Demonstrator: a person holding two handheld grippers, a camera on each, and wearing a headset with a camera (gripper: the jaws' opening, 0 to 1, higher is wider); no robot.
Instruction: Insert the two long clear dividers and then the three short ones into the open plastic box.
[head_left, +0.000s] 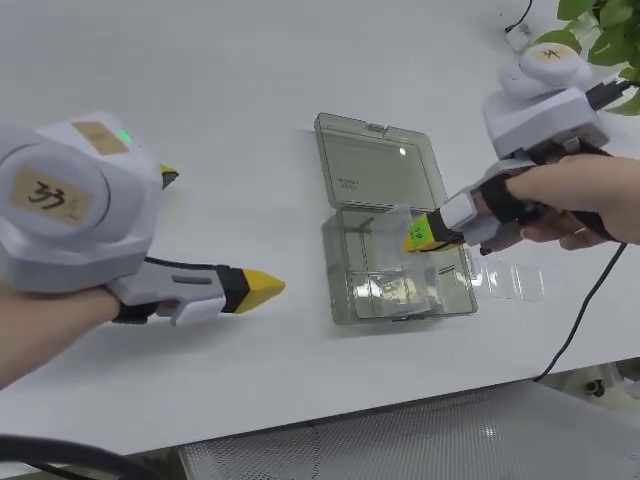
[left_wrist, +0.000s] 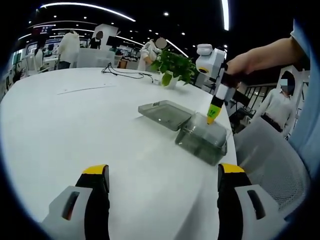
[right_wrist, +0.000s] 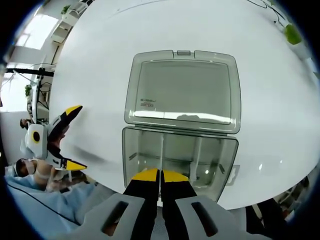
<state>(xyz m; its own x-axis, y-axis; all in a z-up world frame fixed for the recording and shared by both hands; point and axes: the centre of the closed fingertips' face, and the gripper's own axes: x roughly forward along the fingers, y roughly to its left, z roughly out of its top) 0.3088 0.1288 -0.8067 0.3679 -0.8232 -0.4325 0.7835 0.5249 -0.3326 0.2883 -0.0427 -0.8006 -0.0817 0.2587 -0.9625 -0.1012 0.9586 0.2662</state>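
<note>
— Head view first: where are your claws?
— My left claw (head_left: 215, 232) hangs wide open over the table (head_left: 250, 100), well left of the box (head_left: 332, 282). My right claw (head_left: 428, 236) is pinched on a clear divider (head_left: 395, 222) above the box. Spare dividers (head_left: 505, 280) lie just right of it.
— Left gripper view?
— My jaws gape. The box sits ahead, its lid (left_wrist: 162, 114) laid back (right claw's tip is over it).
— Right gripper view?
— Jaws closed on the divider, seen edge-on over the box.
</note>
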